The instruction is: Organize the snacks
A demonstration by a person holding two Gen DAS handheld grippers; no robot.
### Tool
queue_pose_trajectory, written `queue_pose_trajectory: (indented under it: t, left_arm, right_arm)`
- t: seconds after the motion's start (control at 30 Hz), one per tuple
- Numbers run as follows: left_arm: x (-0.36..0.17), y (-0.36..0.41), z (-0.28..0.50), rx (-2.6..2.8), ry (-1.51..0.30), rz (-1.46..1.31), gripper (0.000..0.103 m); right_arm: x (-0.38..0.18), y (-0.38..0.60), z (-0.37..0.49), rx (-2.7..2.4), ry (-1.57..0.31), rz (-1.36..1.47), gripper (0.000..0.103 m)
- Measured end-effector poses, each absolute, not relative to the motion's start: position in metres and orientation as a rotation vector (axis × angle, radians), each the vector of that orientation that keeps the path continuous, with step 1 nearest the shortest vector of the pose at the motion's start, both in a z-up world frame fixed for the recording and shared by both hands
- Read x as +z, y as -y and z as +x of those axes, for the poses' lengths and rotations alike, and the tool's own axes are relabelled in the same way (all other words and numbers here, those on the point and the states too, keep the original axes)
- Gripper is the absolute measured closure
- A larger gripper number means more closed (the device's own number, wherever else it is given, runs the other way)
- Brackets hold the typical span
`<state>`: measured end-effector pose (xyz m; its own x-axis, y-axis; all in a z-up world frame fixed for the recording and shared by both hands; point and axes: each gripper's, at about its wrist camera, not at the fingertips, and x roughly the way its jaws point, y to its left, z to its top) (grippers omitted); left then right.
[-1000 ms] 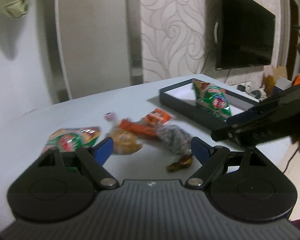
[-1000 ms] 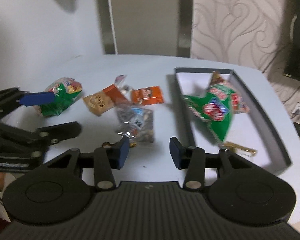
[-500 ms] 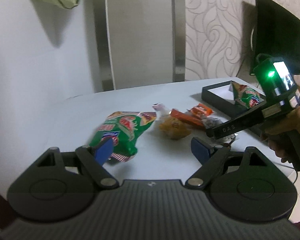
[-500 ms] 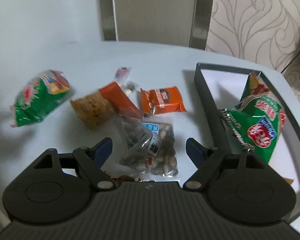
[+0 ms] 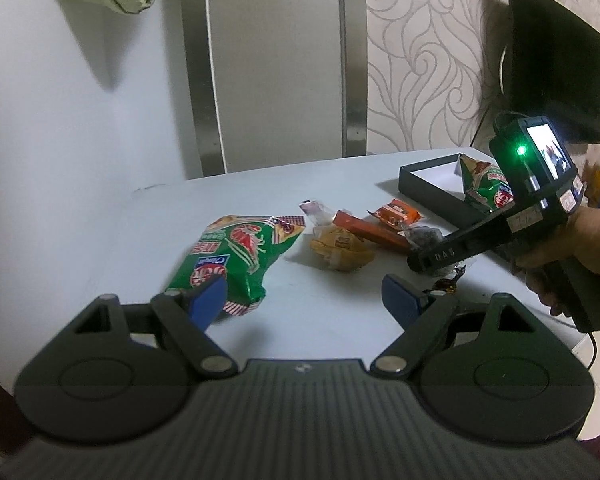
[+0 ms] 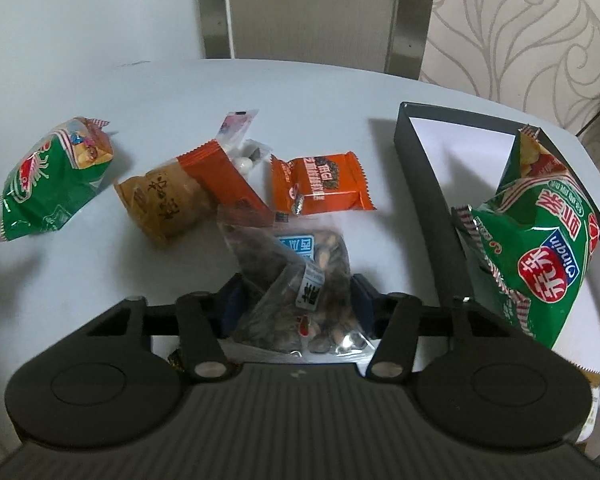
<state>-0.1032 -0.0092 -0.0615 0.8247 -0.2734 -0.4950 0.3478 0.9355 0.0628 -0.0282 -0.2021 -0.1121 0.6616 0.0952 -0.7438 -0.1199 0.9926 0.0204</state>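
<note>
Several snacks lie on the pale table (image 6: pixel 320 92). A green chip bag (image 5: pixel 236 256) lies at the left, just ahead of my open left gripper (image 5: pixel 306 300); the left fingertip (image 5: pixel 210 298) overlaps its near edge. My right gripper (image 6: pixel 296 306) straddles a clear bag of nuts (image 6: pixel 300 280), its jaws close against the bag's sides. Beyond lie a brown pastry pack (image 6: pixel 164 204), a long orange pack (image 6: pixel 224 176) and an orange wafer pack (image 6: pixel 320 184). A second green chip bag (image 6: pixel 540 256) sits in the dark tray (image 6: pixel 432 200).
The right gripper's body and the hand holding it (image 5: pixel 540 216) reach across the right of the left wrist view. A small dark candy (image 5: pixel 444 286) lies near the front edge. A wall, a metal-trimmed panel and a TV (image 5: pixel 556 72) stand behind the table.
The left gripper turned left toward the green chip bag and came close to it. The right gripper moved forward and down around the nut bag and its jaws narrowed onto it.
</note>
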Motion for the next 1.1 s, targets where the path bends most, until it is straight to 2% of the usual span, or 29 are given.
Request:
queue_pose_trajectory:
  t: [0.57,1.1]
  left_arm:
    - [-0.069,0.008,-0.093,-0.318,-0.556,0.152,0.017]
    - [-0.089,0.038,-0.070,-0.411,-0.603,0.216,0.017]
  right_arm:
    - [-0.107,0.212,-0.027,0.097,-0.842,-0.012,0.046]
    - [-0.021,0.242,-0.079,0.108,-0.638,0.131,0.046]
